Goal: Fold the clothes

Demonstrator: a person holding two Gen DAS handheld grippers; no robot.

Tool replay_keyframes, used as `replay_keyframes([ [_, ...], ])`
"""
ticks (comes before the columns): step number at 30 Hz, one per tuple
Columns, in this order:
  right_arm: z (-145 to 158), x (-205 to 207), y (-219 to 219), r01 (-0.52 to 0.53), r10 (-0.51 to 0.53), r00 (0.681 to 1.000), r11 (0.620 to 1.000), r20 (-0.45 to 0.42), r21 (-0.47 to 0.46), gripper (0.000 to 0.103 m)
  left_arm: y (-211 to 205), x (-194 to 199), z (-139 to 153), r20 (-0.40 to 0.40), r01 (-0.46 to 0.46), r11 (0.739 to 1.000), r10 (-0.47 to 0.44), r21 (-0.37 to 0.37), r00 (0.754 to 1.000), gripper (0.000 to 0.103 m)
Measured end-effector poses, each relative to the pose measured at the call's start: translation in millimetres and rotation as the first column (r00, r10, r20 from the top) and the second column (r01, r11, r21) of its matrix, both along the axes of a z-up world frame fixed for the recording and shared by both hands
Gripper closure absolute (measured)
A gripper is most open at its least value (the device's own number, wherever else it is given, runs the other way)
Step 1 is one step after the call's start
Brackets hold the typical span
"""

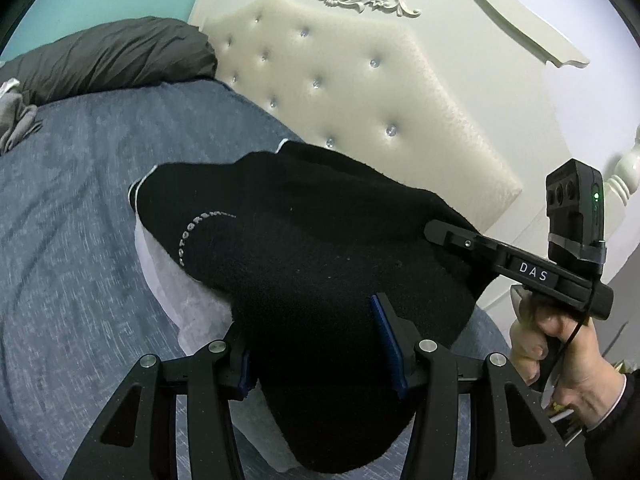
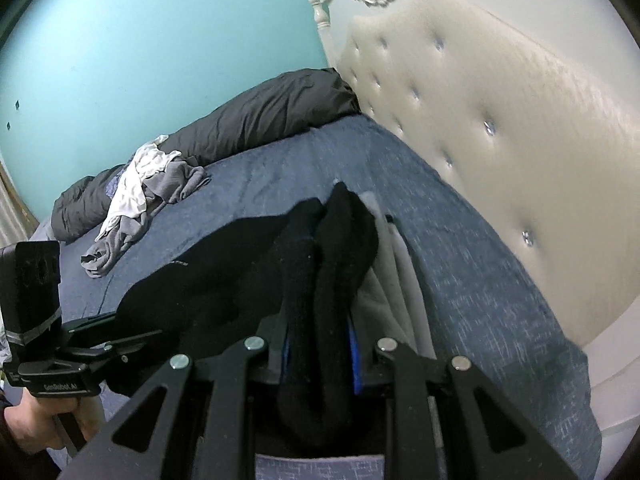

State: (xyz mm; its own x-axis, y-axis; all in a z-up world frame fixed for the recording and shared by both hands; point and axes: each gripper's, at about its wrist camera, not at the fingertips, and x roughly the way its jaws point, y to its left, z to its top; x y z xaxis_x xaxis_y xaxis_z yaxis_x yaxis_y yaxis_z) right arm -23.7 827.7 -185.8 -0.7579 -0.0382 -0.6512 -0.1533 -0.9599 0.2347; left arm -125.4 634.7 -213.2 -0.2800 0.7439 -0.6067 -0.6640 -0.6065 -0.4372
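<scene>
A black knit garment (image 1: 304,248) with a small arc of white lettering hangs in a bundle just above the blue bed sheet (image 1: 80,208). My left gripper (image 1: 316,360) is shut on its near edge, the blue pads (image 1: 390,344) pressing a thick fold. The right gripper (image 1: 440,233), held by a hand (image 1: 560,360), bites the garment's right side. In the right wrist view my right gripper (image 2: 320,360) is shut on a doubled black fold (image 2: 328,272). The left gripper (image 2: 132,336) grips the same garment at lower left. A pale folded cloth (image 1: 168,268) lies under it.
A tufted cream headboard (image 1: 360,92) rises close behind the garment. A dark grey duvet (image 2: 260,116) lies along the teal wall (image 2: 160,40). A loose heap of grey and white clothes (image 2: 148,196) sits on the sheet (image 2: 480,280) to the left.
</scene>
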Motion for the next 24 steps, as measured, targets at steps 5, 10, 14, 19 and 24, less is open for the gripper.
replay_keyframes([
  [5,-7.8,3.1,3.5,0.01,-0.01,1.0,1.0,0.023,-0.011,0.083,-6.3,-0.8,-8.7,0.066,-0.007,1.0,0.006,0.012,0.998,0.047],
  [10,-14.8,5.5,9.7,0.023,-0.02,0.998,0.999,0.052,-0.048,0.08,-25.7,-0.7,-5.1,0.086,-0.022,1.0,0.021,0.015,0.996,0.037],
  [14,-18.3,10.2,19.6,0.054,-0.047,0.996,0.995,0.078,-0.085,0.062,-49.7,-5.7,12.1,0.035,-0.083,0.997,0.083,-0.003,0.996,0.033],
  [19,2.7,25.9,22.3,0.124,-0.124,0.992,0.992,0.024,0.015,0.05,-48.4,-13.9,38.5,-0.067,-0.094,0.995,0.092,-0.026,0.993,0.034],
  [24,26.9,23.5,3.6,0.064,-0.06,0.997,0.995,-0.059,0.08,0.071,-18.7,-6.8,47.2,-0.125,-0.043,0.997,0.035,-0.068,0.992,0.037],
])
